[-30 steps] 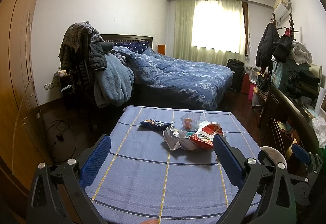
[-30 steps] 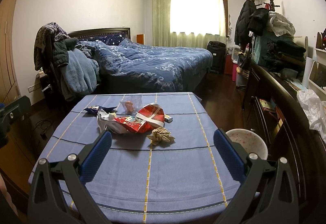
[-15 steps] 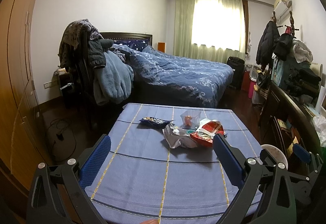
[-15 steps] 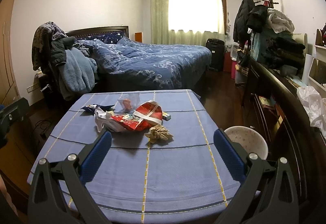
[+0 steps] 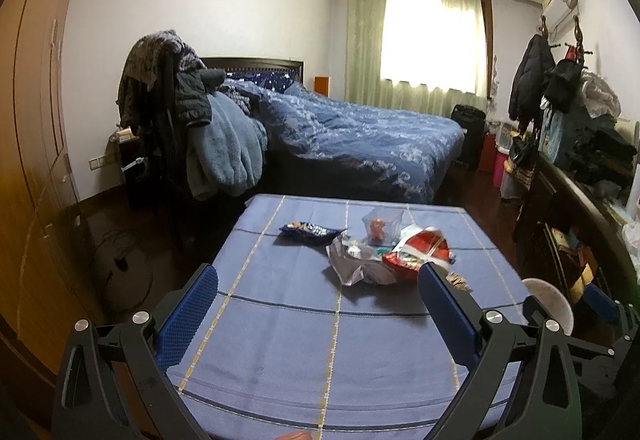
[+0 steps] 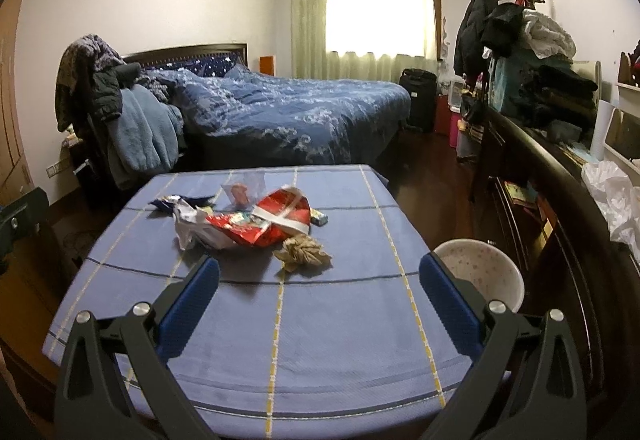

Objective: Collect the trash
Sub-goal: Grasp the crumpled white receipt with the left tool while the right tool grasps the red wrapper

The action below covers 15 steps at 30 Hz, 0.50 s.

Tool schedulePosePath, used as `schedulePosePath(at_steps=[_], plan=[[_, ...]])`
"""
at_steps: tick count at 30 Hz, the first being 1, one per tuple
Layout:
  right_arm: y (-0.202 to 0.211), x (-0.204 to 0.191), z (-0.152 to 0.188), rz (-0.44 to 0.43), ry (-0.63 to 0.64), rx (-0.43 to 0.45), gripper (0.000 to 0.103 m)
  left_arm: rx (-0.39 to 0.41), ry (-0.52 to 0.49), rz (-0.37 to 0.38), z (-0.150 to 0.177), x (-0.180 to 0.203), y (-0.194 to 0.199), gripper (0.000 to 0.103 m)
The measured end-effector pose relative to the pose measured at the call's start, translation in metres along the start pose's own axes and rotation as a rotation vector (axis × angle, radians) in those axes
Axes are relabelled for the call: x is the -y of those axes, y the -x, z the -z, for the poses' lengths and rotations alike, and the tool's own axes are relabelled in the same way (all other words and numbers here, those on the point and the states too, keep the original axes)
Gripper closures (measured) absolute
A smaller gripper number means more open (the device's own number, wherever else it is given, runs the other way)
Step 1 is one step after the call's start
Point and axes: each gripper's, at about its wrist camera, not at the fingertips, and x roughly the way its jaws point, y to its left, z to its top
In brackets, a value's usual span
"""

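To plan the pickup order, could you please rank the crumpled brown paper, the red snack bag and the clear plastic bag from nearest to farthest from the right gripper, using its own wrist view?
From the right gripper:
1. Crumpled brown paper, just ahead, near centre.
2. Red snack bag, behind it, slightly left.
3. Clear plastic bag, farthest back, left of centre.

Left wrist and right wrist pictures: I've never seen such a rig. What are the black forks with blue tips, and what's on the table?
Each picture comes from a camera on a hand-held gripper, looking along its two blue-padded fingers. The left gripper and right gripper are both open and hold nothing. On the blue tablecloth lies trash: a red snack bag, a silver wrapper, a dark blue wrapper, a clear plastic cup and a crumpled brown paper. A white bin stands beside the table.
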Motion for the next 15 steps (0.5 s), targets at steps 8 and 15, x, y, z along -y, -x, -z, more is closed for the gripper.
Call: schedulePosePath(at_steps=[8,15], plan=[[-0.059,0.005,0.009,0.01,0.007,-0.115,0.003,-0.173,0.004,0.008,-0.002,-0.001,-0.076,0.004],[-0.098,0.0,0.006,-0.007,0.021,-0.158,0.003,-0.303,0.012,0.07,-0.016,0.019,-0.163,0.004]])
